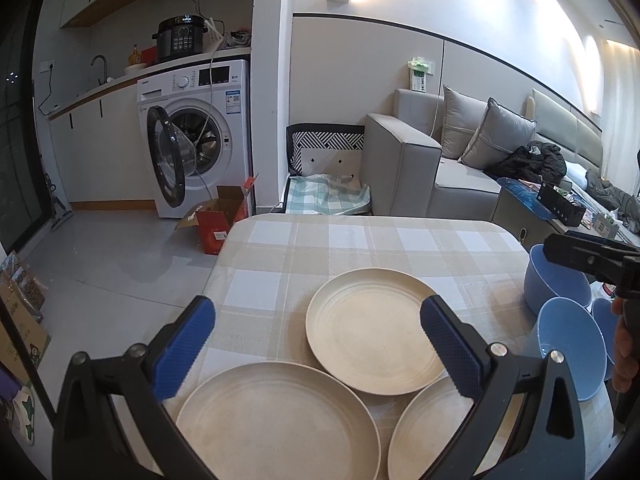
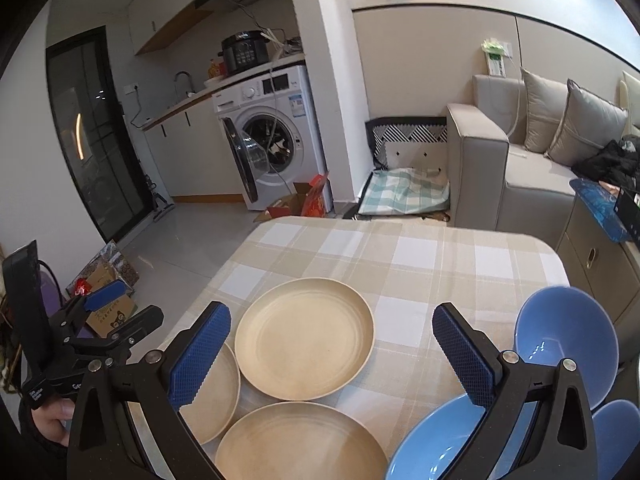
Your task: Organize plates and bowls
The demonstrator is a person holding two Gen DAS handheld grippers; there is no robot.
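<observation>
Left wrist view: left gripper [image 1: 316, 344] jaws spread wide, nothing between the pads, hovering over the table [image 1: 360, 240] with its checked cloth. Three cream plates below it: far plate [image 1: 372, 330] sits between the two blue pads in the picture, closer to the right one, its near rim overlapping the near-right plate [image 1: 424, 436], which is partly hidden by the right finger; near-left plate [image 1: 276, 420] lies under the gap, just beside the other two. Blue bowls off to the right, outside the jaws: back bowl [image 1: 556, 284], front bowl [image 1: 572, 344] tilted, a third one [image 1: 604, 320] mostly hidden. Right gripper [image 1: 588, 258] pokes in at the right edge above the bowls; a hand [image 1: 624, 352] below it. Washing machine [image 1: 196, 132] with door open and a sofa [image 1: 440, 168] behind. Right wrist view: right gripper [image 2: 330, 356] jaws also spread wide, empty, above the table [image 2: 400, 256]. Far plate [image 2: 304, 330] lies between the pads, near plate [image 2: 300, 440] below the gap, third plate [image 2: 216, 392] partly behind the left finger. Bowls at right: one [image 2: 568, 336] tilted beyond the right finger, one [image 2: 432, 440] partly under it, a third [image 2: 616, 436] at the corner. Left gripper [image 2: 120, 312] seen far left off the table edge, jaws apart, a hand [image 2: 52, 416] holding it.
</observation>
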